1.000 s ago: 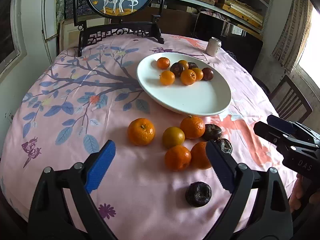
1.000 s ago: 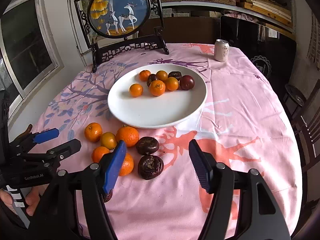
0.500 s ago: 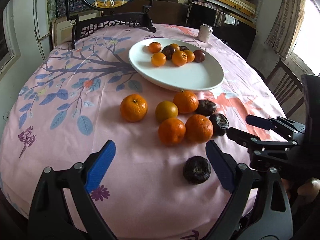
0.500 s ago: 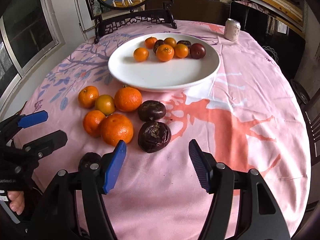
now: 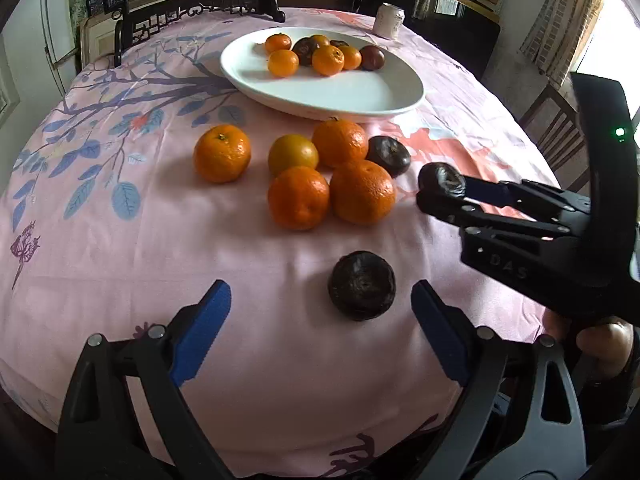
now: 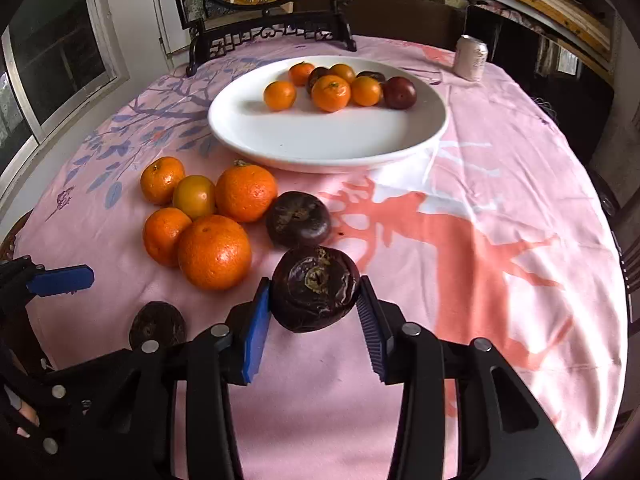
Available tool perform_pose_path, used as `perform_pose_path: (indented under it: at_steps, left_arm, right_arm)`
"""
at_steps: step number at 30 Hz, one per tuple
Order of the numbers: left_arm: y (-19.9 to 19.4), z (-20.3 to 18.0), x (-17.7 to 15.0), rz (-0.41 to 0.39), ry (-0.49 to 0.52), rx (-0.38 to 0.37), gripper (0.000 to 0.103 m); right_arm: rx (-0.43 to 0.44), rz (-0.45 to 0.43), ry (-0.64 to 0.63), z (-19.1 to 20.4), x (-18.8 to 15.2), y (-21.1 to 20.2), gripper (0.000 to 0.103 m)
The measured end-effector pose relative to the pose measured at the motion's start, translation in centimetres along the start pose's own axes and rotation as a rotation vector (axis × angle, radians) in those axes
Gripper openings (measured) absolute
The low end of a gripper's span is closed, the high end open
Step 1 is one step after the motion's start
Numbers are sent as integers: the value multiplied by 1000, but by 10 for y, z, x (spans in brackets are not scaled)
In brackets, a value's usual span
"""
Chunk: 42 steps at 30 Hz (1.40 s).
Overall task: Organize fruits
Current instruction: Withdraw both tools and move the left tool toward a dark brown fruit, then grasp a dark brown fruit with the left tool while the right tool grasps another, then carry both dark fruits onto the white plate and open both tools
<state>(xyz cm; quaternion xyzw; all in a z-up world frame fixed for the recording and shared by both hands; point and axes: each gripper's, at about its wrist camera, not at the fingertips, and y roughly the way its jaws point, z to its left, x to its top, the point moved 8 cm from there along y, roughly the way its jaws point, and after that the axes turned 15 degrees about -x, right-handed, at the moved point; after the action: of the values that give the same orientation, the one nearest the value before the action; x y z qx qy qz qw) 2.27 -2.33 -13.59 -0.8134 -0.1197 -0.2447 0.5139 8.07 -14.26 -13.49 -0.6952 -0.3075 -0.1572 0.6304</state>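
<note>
Both claws dropped closer to table (image 6: 500, 152) vs 1 s ago. White plate (image 6: 432, 128) sits beyond them w/ fruit. Right claw (image 6: 314, 312) just closed, pads clamping dark fruit (image 6: 316, 288). Left claw (image 5: 320, 316) wide open, another dark fruit (image 5: 362, 285) between its pads, untouched.

Soft daylight from a blown-out window (image 5: 600, 32) at right; sharp centre, curved fisheye edges, dark vignetted corners.

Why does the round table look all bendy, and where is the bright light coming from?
Left wrist view: the fisheye lens curves the pink flowered tablecloth; the window at top right is glaring white. Right wrist view: same bending, black corners; the white oval plate is sharp, with soft shadows under the oranges.
</note>
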Motion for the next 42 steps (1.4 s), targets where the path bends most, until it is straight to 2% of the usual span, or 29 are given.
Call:
perform_pose_path:
  at_steps: [4, 6, 9, 10, 11, 13, 19, 27, 31, 36, 39, 42]
  left_arm:
    - [15, -11, -5, 36, 23, 23, 92]
    - [20, -13, -6, 39, 29, 39, 88]
    - [27, -13, -7, 46, 21, 62, 73]
    - [27, -12, -6, 34, 26, 88, 65]
    - [27, -11, -5, 26, 36, 105, 51]
    - [26, -9, -2, 17, 29, 118, 40]
    - [9, -11, 7, -26, 25, 103, 39]
    - [-12, -3, 41, -84, 11, 72, 39]
    - [-19, 8, 82, -113, 20, 67, 39]
    - [-13, 39, 162, -136, -15, 94, 40]
    - [5, 59, 212, -134, -46, 93, 40]
    - [34, 73, 250, -116, -50, 116, 40]
  right_arm:
    - [-19, -23, 43, -24, -7, -19, 43]
    - [-18, -36, 60, -33, -11, -26, 43]
    - [-10, -47, 79, -41, -14, -32, 43]
    - [-6, -48, 84, -42, -15, -33, 43]
    - [-1, -49, 86, -43, -15, -34, 43]
    - [11, -51, 89, -42, -16, -36, 43]
    - [31, -54, 95, -39, -14, -37, 43]
    - [57, -26, 89, -30, -7, -27, 43]
    - [107, -14, 68, -21, 13, -23, 43]
    - [133, -47, 7, -10, 71, -12, 43]
    - [83, -58, -17, -12, 107, 8, 43]
    - [33, -22, 8, -25, 133, 40, 43]
